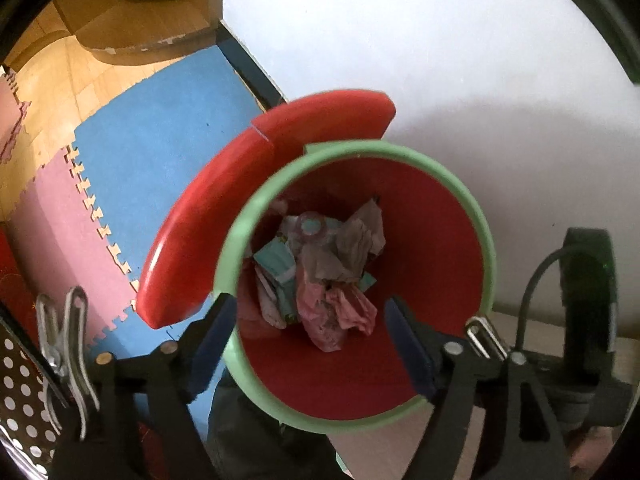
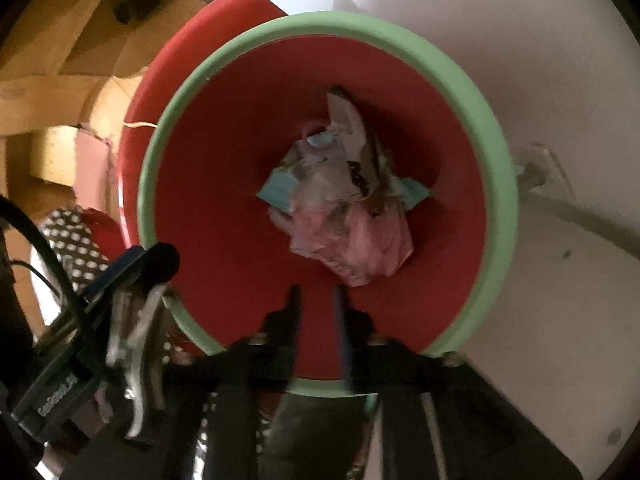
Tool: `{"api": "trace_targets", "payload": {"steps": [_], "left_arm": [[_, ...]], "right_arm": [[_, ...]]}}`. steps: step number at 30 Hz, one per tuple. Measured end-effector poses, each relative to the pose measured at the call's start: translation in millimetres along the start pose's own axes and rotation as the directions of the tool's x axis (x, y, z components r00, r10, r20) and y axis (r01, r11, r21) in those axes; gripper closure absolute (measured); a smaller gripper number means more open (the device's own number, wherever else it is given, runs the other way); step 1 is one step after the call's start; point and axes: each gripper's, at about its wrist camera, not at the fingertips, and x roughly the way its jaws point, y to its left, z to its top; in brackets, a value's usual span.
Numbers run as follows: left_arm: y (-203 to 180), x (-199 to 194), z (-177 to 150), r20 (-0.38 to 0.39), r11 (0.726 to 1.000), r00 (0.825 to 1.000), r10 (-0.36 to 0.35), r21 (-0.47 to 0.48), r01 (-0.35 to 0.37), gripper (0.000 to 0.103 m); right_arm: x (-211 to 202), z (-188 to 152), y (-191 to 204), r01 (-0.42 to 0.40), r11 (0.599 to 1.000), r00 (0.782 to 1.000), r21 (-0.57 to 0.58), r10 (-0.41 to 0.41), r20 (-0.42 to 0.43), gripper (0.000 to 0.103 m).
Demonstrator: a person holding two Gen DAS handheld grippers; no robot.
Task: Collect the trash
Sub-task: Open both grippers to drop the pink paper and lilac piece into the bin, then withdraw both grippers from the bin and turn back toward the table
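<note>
While the right gripper (image 2: 318,300) hangs over the red bin (image 1: 460,220) with its jaws part open and empty, and the left gripper (image 1: 310,334) straddles the near green rim (image 1: 236,248), wide open without pressing it, a knock could tip the bin and spill the crumpled trash (image 2: 344,200) at its bottom. The hinged red lid (image 1: 200,216) might drop shut. Printing on the wrappers is too blurred to read.

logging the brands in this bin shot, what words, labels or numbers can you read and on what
No text reads clearly.
Black block at lower left of the right wrist view: white lettering, too blurred to read.
Crumpled paper in the red bin: dark print, unreadable.
Wrappers in the left wrist view: no legible print.
</note>
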Motion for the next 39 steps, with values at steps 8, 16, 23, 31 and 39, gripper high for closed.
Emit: {"api": "trace_targets", "payload": {"steps": [8,16,23,31,39], "left_arm": [[13,-17,9,0.02,0.999,1.0,0.017,-0.052,-0.016,0.01],[23,-15,12,-0.002,0.98,0.98,0.198,0.0,-0.198,0.003],[42,20,-16,-0.249,0.987,0.963,0.102,-0.097,-0.13,0.003],[-12,-29,-31,-0.125,0.998,0.992,0.02,0.053,-0.013,0.007],[-51,-89,-21,0.025,0.992,1.0,0.012,0.127,-0.015,0.01]], "right_arm": [[-18,-6,11,0.054,0.998,0.998,-0.04,-0.052,0.047,0.037],[-60,-22,23,0.028,0.999,0.991,-0.021,-0.025,0.132,0.035],[-96,-47,52,-0.011,0.997,0.983,-0.075,0.024,0.182,0.029],[-144,-81,62,-0.035,0.992,0.958,-0.124,0.069,0.279,0.029],[-198,-109,56,-0.056,0.99,0.912,-0.131,0.104,0.397,0.029]]}}
